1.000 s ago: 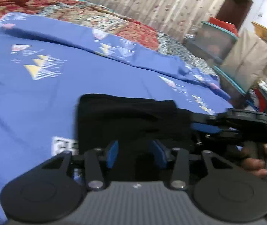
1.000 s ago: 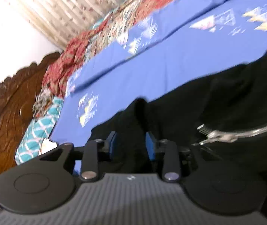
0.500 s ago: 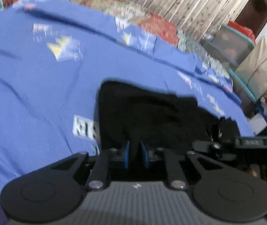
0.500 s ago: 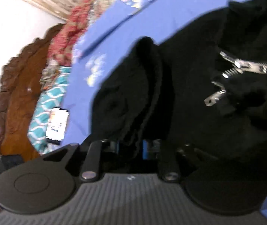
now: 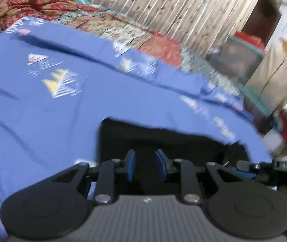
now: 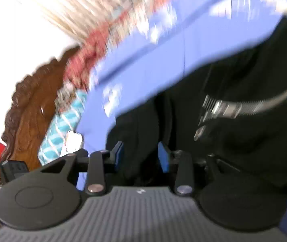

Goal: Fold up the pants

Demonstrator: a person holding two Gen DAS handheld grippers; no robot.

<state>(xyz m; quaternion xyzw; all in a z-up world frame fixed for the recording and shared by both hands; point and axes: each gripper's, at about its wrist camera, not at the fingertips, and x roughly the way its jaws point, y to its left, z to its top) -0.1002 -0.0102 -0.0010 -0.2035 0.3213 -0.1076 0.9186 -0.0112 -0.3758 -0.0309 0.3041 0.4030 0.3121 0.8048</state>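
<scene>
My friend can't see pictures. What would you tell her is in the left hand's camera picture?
The left gripper, its blue pads opening, hovers over folded black pants lying on a blue bedsheet printed with little triangles. The right gripper pokes in beside the pants. Behind the bed are a red patterned blanket and a leafy curtain.

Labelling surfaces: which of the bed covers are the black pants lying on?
The blue sheet with triangle prints: the black pants lie on it. The red patterned quilt sits farther back, by the curtain, apart from the pants.
</scene>
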